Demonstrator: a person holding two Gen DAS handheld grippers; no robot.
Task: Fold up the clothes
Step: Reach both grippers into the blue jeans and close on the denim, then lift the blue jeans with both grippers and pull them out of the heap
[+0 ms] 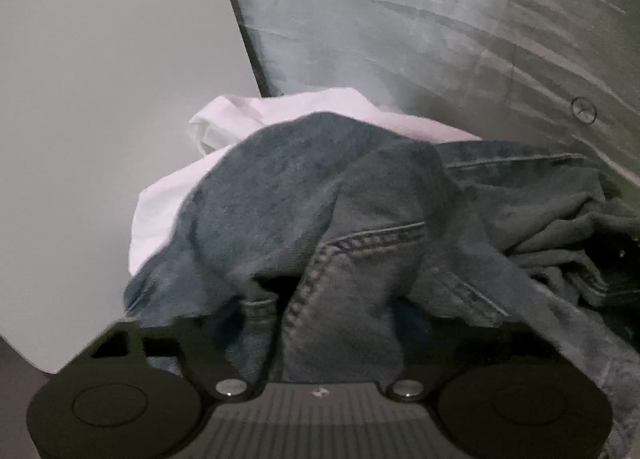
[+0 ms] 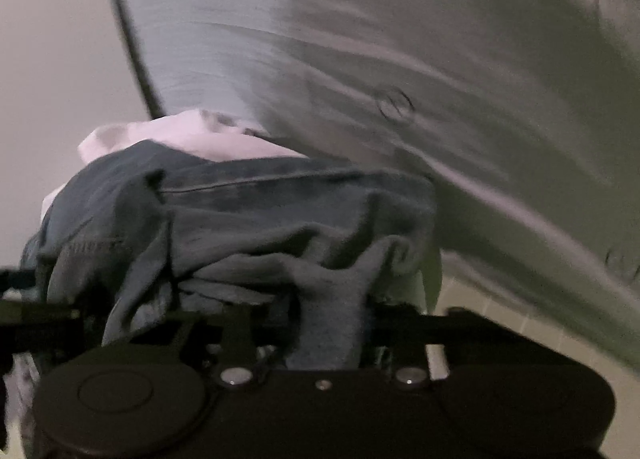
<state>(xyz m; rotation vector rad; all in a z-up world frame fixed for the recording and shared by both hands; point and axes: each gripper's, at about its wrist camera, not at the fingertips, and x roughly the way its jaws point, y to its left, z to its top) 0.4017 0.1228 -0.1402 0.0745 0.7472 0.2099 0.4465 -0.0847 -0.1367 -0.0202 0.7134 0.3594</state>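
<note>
Jeans (image 1: pixel 320 219) bunch in both grippers, left (image 1: pixel 276 323) and right (image 2: pixel 332 323), jaws clamped on denim; lift evenly so white cloth (image 1: pixel 240 115) stays down.

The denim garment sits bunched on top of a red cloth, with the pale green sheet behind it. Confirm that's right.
Not quite: the cloth under the denim garment is white, not red, as the left wrist view shows clearly. The rest stands: the denim is bunched on top of it, and the pale green sheet lies behind.
</note>
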